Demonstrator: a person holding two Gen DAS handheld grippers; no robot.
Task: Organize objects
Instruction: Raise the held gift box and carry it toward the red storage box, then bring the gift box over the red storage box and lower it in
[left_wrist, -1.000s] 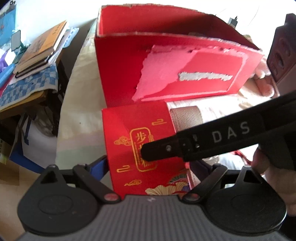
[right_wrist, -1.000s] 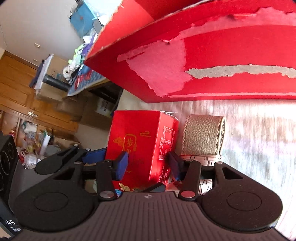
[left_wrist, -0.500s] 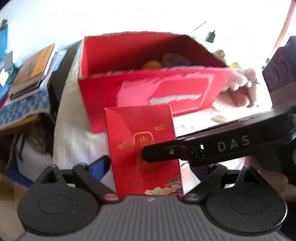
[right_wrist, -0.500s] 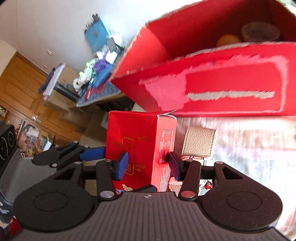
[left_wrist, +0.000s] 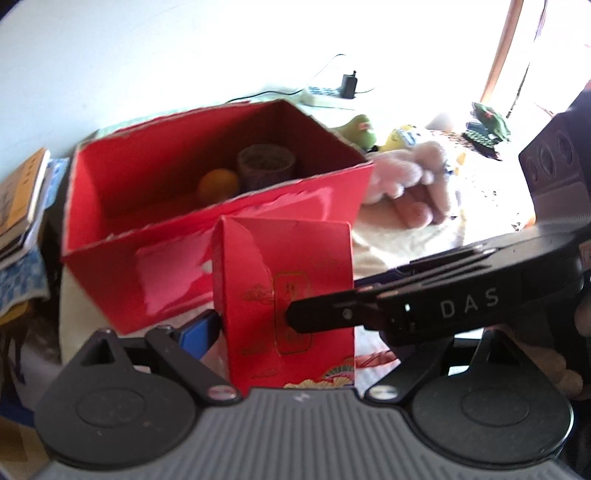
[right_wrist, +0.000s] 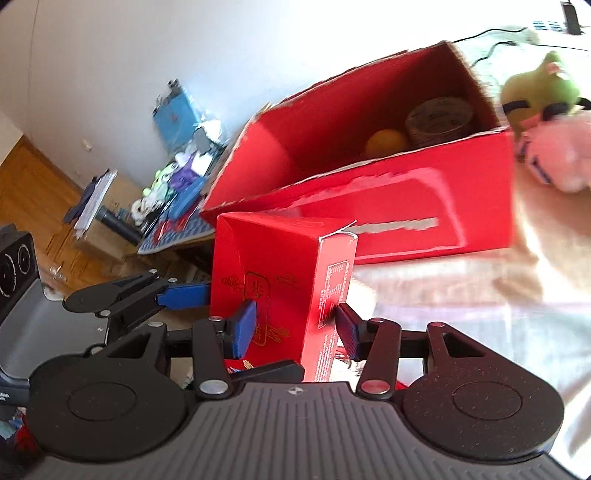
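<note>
While your right gripper (right_wrist: 295, 326) clenches the tall red carton with gold print (right_wrist: 273, 280) between its blue pads (right_wrist: 243, 328), one on the printed face and one on the side panel, your left gripper (left_wrist: 291, 332) has a blue pad (left_wrist: 199, 328) against the carton's far side; its other finger is hidden behind the carton, so you cannot tell whether it grips. You hold the carton upright and lifted just in front of the large open red cardboard box with a torn front label (right_wrist: 406, 206). From your left wrist view the right gripper's black finger crosses the carton's gold emblem, and behind the box you see a white power strip with a plugged adapter (left_wrist: 332, 90) and a stack of books (left_wrist: 22, 192) to the box's left. Your right wrist view alone shows the carton's printed side panel. Inside the box, at its far end, lie an orange ball (right_wrist: 386, 142) and a roll of tape (right_wrist: 439, 120). Beside the box's far end sit a green plush toy (right_wrist: 539, 88) and a pink plush toy (right_wrist: 561, 155). The box rests on a cream cloth-covered surface (right_wrist: 480, 295); left of it are wooden cabinets (right_wrist: 29, 192).
</note>
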